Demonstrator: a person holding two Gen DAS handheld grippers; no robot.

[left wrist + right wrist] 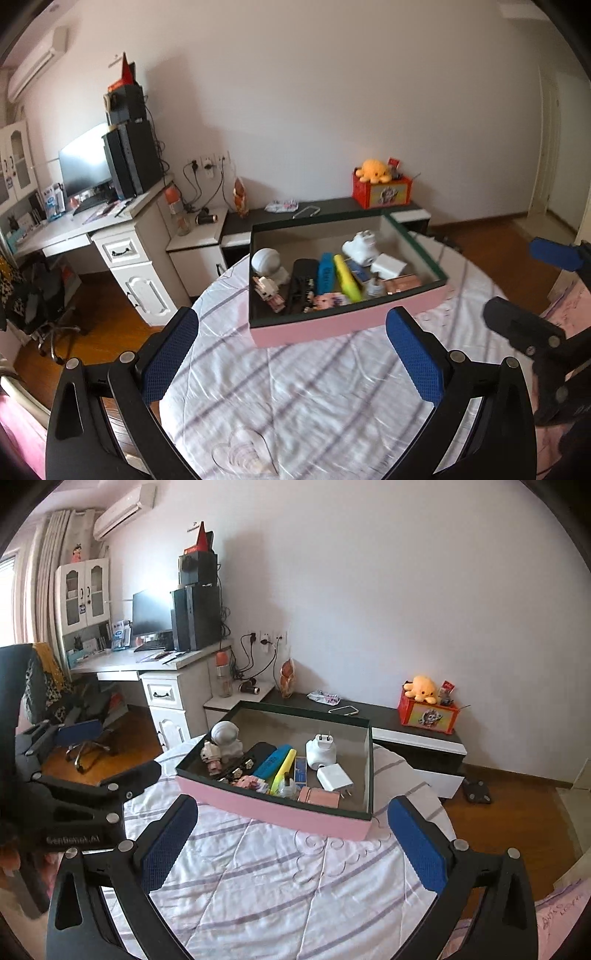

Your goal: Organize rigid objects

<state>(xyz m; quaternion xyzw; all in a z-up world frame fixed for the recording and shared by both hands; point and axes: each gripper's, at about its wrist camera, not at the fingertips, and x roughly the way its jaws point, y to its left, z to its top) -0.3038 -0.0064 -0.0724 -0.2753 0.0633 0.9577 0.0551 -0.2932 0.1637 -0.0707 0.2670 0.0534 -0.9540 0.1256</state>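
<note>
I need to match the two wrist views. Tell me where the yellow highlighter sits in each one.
Left wrist: highlighter just right of centre, in the pink box, right of the blue bar.
Right wrist: highlighter at centre, again right of the blue bar.
Shared landmark: orange plush on the red box.

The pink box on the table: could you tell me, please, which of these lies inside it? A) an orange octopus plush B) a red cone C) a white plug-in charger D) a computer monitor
C: the white charger, its plug prongs showing, lies inside the pink box near the right wall, among the other small items.
</note>
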